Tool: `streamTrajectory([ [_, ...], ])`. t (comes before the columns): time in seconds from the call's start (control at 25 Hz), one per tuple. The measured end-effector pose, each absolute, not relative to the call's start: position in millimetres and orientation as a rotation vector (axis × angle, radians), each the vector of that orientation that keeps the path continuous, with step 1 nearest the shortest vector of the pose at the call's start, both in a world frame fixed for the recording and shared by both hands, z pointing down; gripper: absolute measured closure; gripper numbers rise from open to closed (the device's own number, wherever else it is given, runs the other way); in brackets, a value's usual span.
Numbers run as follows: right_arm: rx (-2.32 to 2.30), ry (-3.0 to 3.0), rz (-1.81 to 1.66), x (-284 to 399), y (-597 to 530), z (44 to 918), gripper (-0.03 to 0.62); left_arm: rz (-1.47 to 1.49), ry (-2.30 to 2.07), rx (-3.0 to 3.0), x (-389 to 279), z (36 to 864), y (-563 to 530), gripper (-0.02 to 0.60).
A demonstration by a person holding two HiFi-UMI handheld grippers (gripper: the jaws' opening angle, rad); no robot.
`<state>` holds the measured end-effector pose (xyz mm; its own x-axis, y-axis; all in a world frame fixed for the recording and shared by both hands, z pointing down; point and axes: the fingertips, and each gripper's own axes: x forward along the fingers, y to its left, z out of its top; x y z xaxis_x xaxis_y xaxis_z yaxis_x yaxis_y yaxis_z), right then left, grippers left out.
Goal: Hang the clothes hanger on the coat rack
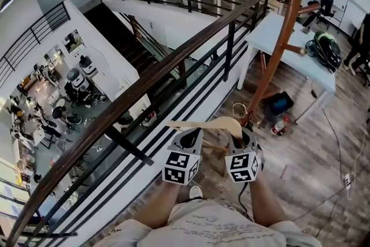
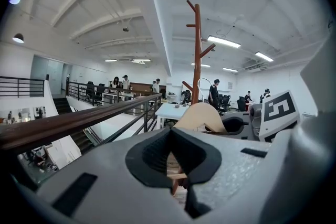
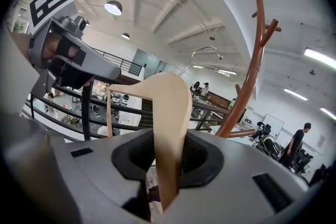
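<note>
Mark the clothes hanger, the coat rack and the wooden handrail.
clothes hanger [image 3: 170,113], right gripper view, on its broad wooden shoulder.
coat rack [image 1: 284,32], head view, on the upright pole.
handrail [image 1: 191,43], head view, on the brown top rail.

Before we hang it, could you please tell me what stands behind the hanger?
The coat rack stands behind the hanger, its pole and pegs in plain view. Its foot is covered by the hanger and the right gripper.
</note>
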<state>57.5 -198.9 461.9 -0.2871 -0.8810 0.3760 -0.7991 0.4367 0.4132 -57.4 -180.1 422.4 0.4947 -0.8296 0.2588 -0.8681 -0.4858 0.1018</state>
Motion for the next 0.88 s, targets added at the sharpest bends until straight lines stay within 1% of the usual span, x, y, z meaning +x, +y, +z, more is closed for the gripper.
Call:
streamTrajectory([
  [0.32,1.431,-2.069,-0.149,46,-235,484,0.494,0.259,-1.395,2.52,-72,442,-224,0.578],
  [0.64,1.404,-2.033,-0.079,42,-245,511,0.494,0.313,-1.321,2.5,-63,464,-243,0.578],
  [0.88,1.391,-2.002,-0.004,47,-258,541,0.494,0.299,-1.371,2.468,-63,470,-265,0.578],
])
